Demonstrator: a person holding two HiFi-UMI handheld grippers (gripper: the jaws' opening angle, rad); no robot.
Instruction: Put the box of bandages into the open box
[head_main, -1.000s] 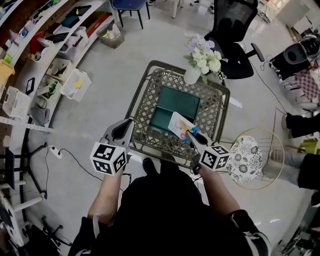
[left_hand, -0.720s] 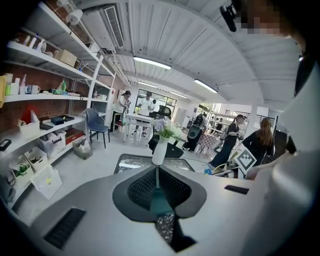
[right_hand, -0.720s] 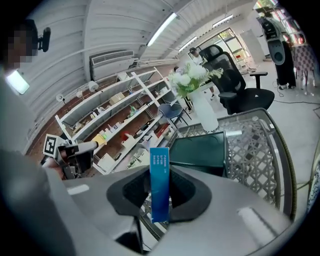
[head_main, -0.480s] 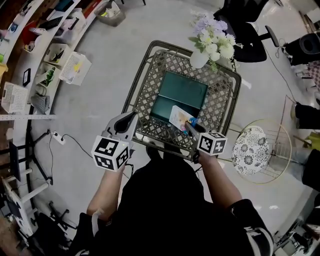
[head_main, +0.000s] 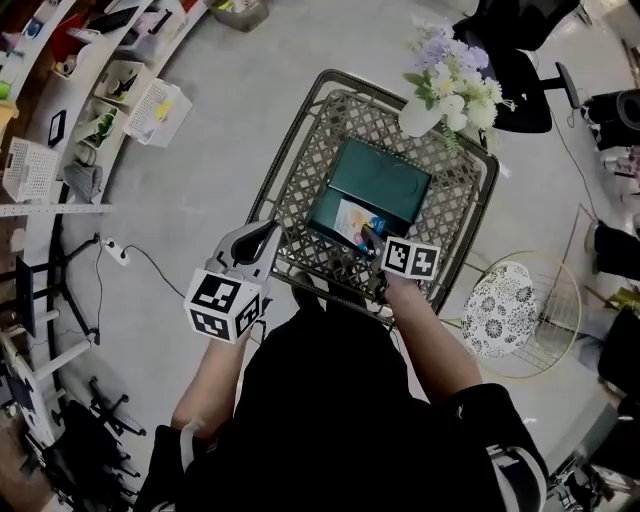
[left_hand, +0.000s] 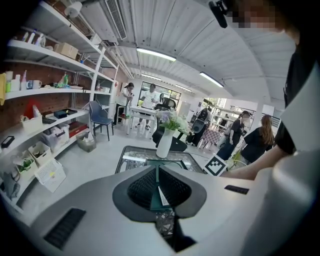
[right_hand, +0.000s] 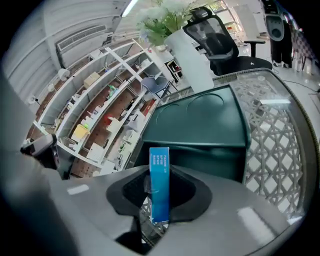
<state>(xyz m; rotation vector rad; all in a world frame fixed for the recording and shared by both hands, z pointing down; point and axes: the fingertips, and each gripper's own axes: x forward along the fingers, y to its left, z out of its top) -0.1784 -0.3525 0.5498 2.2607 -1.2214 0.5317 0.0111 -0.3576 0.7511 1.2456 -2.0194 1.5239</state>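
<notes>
Carry step in hand. The right gripper (head_main: 368, 238) pinches the bandage box (right_hand: 159, 185) on edge. The open box (head_main: 385, 180) lies just ahead of it and below. The left gripper (head_main: 266, 231) is pressed together, empty, off to the side. Next move, as judged: advance over the cavity, lower, release.

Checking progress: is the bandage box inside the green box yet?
Not yet: the right gripper clamps the bandage box by the near edge of the green box.

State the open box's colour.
The open box is dark teal-green, clearest in the head view.
</notes>
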